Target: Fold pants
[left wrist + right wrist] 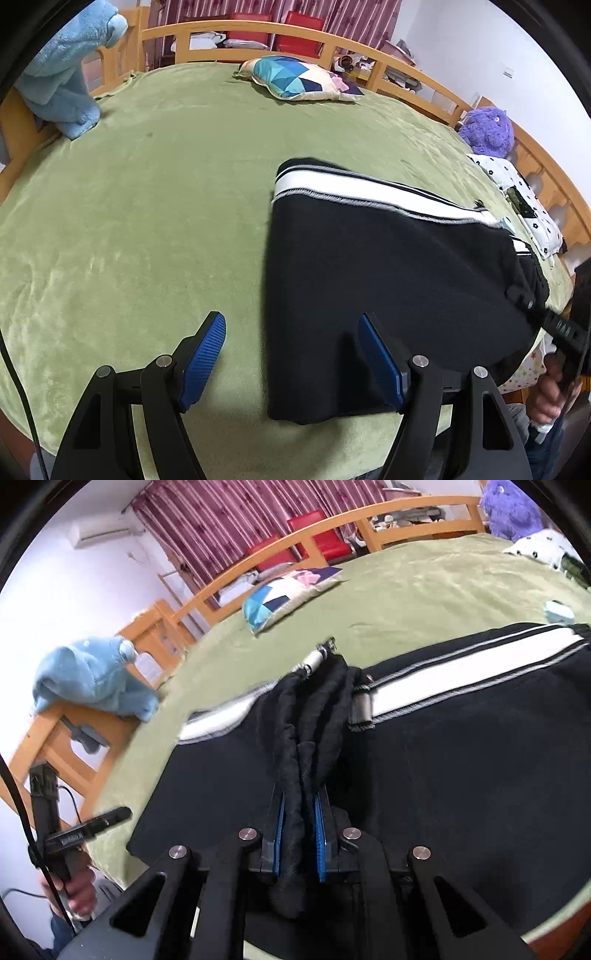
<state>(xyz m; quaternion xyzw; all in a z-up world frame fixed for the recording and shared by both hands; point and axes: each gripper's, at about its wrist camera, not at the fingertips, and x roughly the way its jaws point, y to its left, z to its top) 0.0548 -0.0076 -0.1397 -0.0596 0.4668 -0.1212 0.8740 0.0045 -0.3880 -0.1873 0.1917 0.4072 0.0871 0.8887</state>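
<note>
The pants (388,288) lie on the bed (147,221), toward its near right side in the left wrist view, folded into a broad black slab with a white side stripe (362,192) edged in grey piping along the far edge. The cloth looks thick and matte, like fleece or sweatshirt knit. In the right wrist view the gathered waistband (314,720) rises in bunched, ribbed folds, with a drawstring tip (317,657) poking out beyond it onto the cover.

The right gripper (300,834) is clenched on that bunched waistband, its blue ribbed fingers (320,834) pressed against both sides of the fabric. The left gripper (291,358) is released, its blue textured fingers (203,358) spread wide above the bed; one finger sits over bare green cover, the other over the black cloth's near edge, and neither pinches anything.

The bed cover is a plush, olive-green fleece with a soft sheen. A curved wooden bed rail (258,29) runs round the far side. On the cover lie a geometric-patterned pillow (299,79) in blues and cream, a light blue plush toy (70,70) at the left corner, a purple plush toy (487,129) at the right, and a white spotted cloth (517,184) beside it. Striped dark-red curtains (229,528) hang behind.
</note>
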